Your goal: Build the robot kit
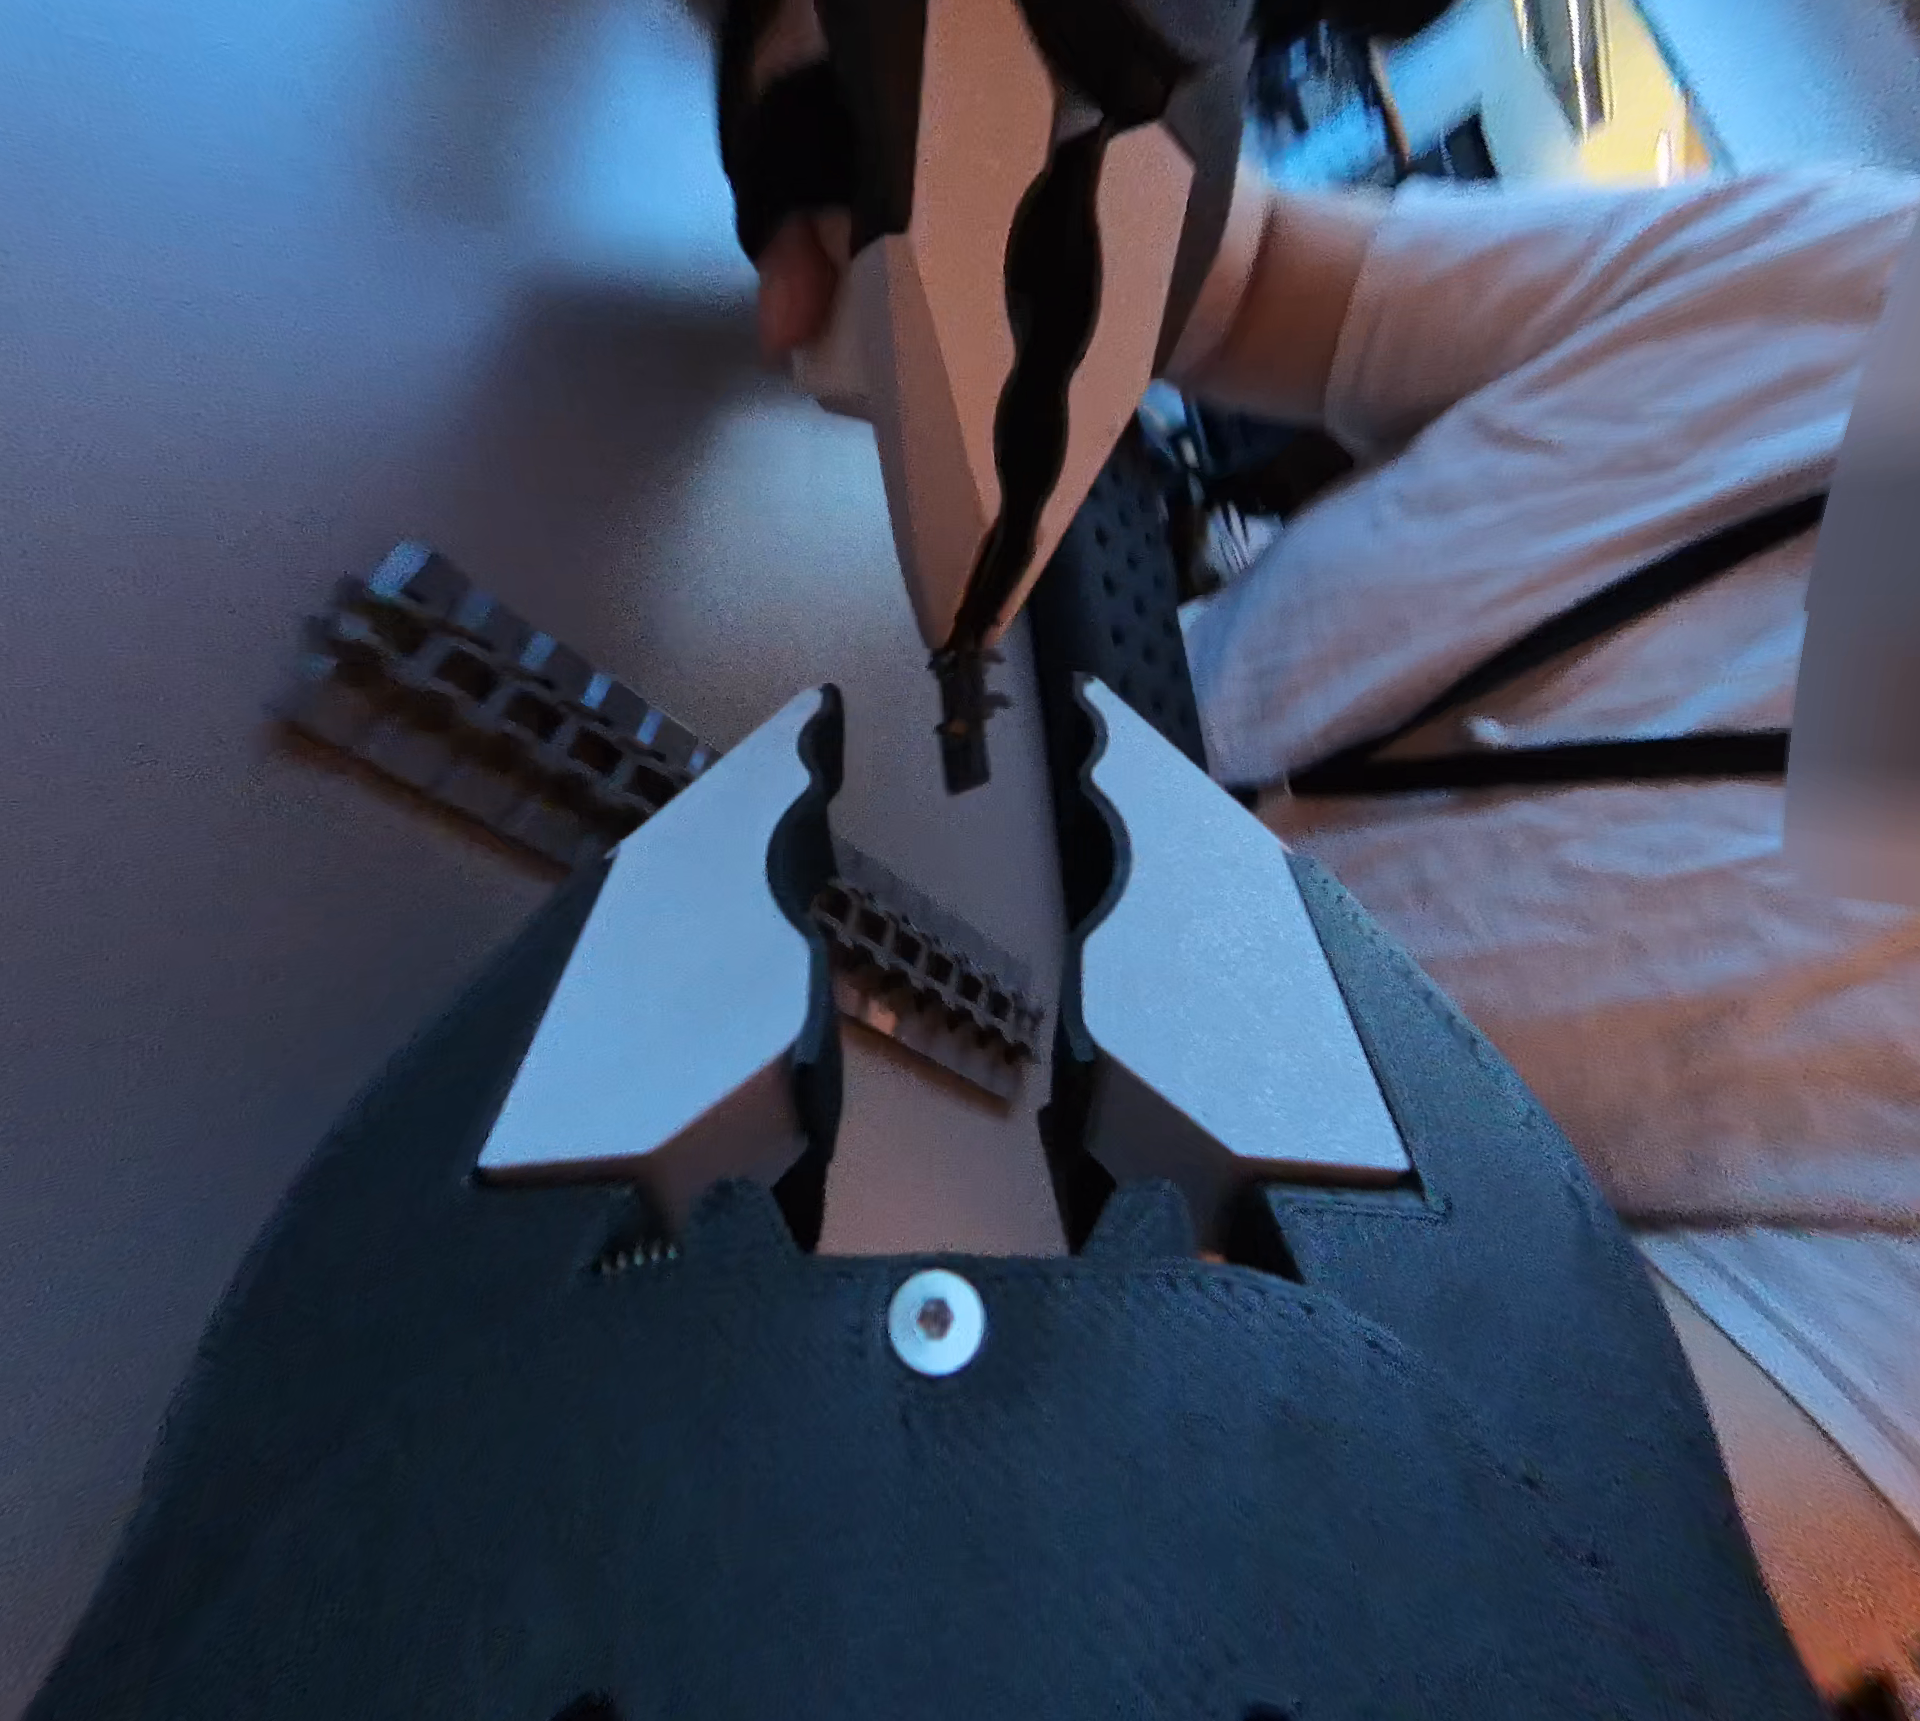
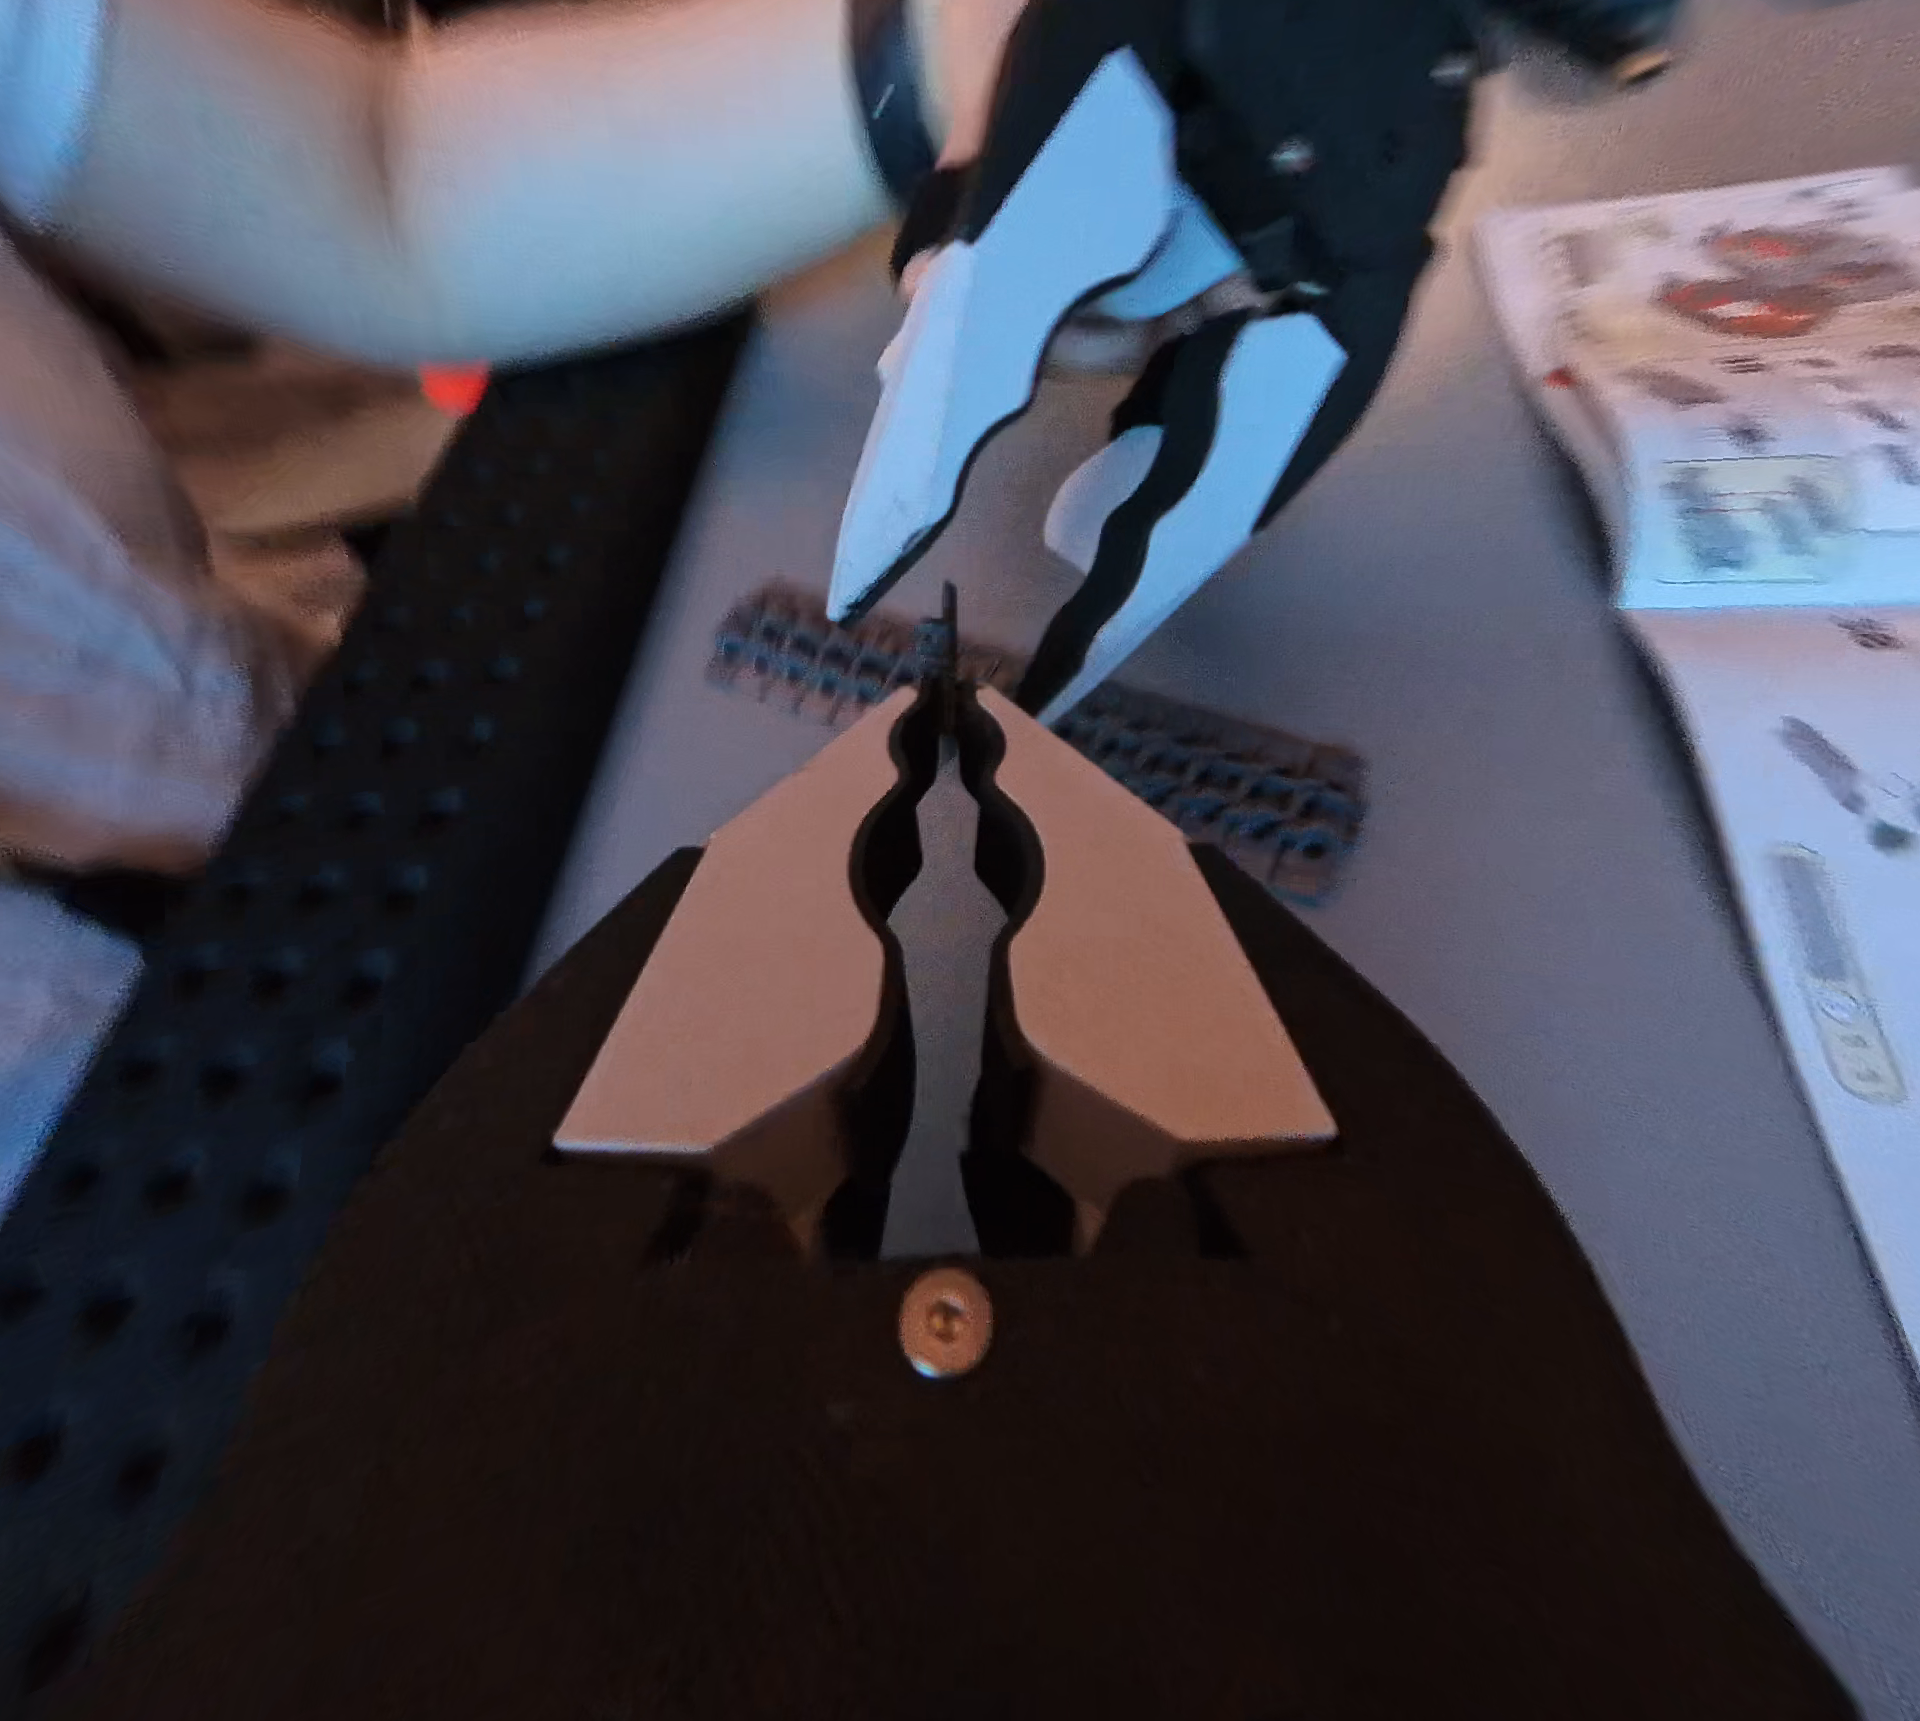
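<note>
Left hand-held gripper [image 1: 951,715] low over the bench [image 1: 312,996], jaws apart, nothing held; a dark toothed strip [image 1: 488,715] lies flat on the bench beneath and between its fingers; beyond, right hand-held gripper [image 2: 943,710] closed on a small dark part [image 2: 943,648], held upright just above the strip; black perforated board [image 2: 343,736] alongside; printed instruction sheet [image 2: 1714,424] farther off on the bench.

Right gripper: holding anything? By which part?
Yes: the right gripper pinches a small dark piece by one end, the rest sticking out past its fingertips. Left gripper is open, empty.
</note>
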